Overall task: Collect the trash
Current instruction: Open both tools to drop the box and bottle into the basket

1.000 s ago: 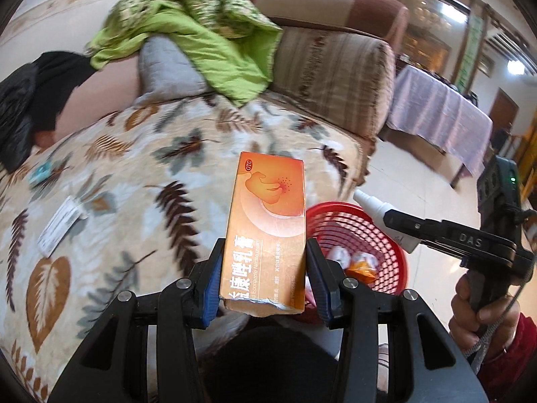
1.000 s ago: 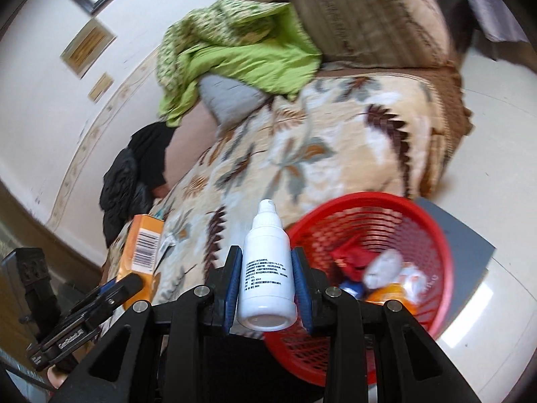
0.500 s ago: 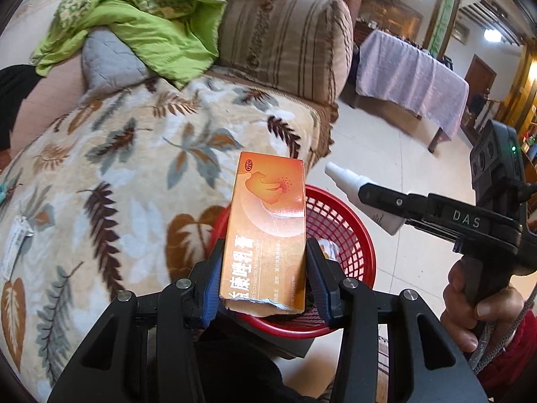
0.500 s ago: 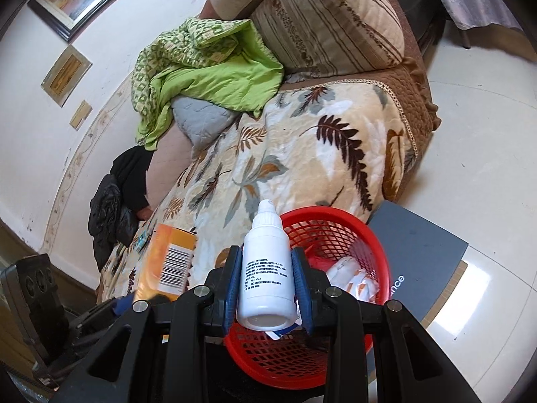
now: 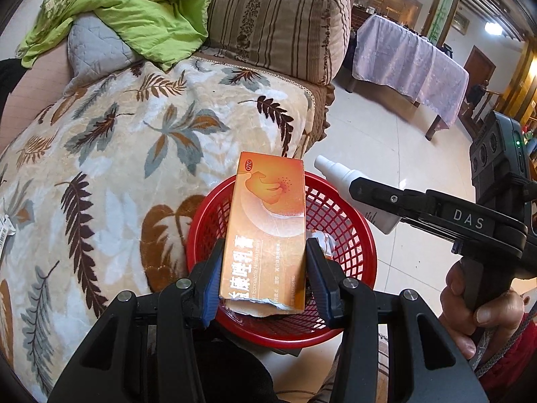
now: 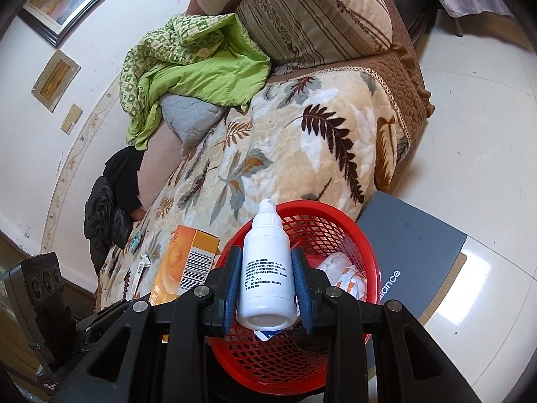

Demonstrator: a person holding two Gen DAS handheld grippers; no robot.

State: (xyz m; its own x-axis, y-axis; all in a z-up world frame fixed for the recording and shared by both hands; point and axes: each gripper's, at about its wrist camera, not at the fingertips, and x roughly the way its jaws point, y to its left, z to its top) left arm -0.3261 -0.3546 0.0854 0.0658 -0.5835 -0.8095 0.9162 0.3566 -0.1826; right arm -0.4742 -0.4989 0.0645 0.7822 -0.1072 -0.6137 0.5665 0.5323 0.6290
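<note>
Moved since earlier: both claws have come over the red basket [image 5: 339, 221], which a second ago sat low and off to the side in both wrist views; the sofa has slid back in both.
Left claw [image 5: 263, 277]: clenched on an orange carton [image 5: 268, 231], blue pads pressing its two long sides (torn bottom edge nearest the camera, the far end pointing away).
Carton's place: held in the air above the basket's near rim, in front of the mesh wall.
Right claw [image 6: 265, 287]: clenched on a white bottle [image 6: 266, 268], its base toward the camera and its nozzle pointing away.
Bottle's place: in the air over the basket [image 6: 335, 235]; seen from the left wrist it [image 5: 339, 174] sits just past the far right rim.
Basket contents: white and orange crumpled wrappers [image 6: 345, 275] lying at the bottom.
Basket's place: on the floor, close against the front of the sofa with the leaf-print blanket [image 5: 134, 154].
Under the basket: a flat grey box [image 6: 412, 248], partly covered.
Hand [image 5: 476, 309]: wrapped round the right claw's handle.
</note>
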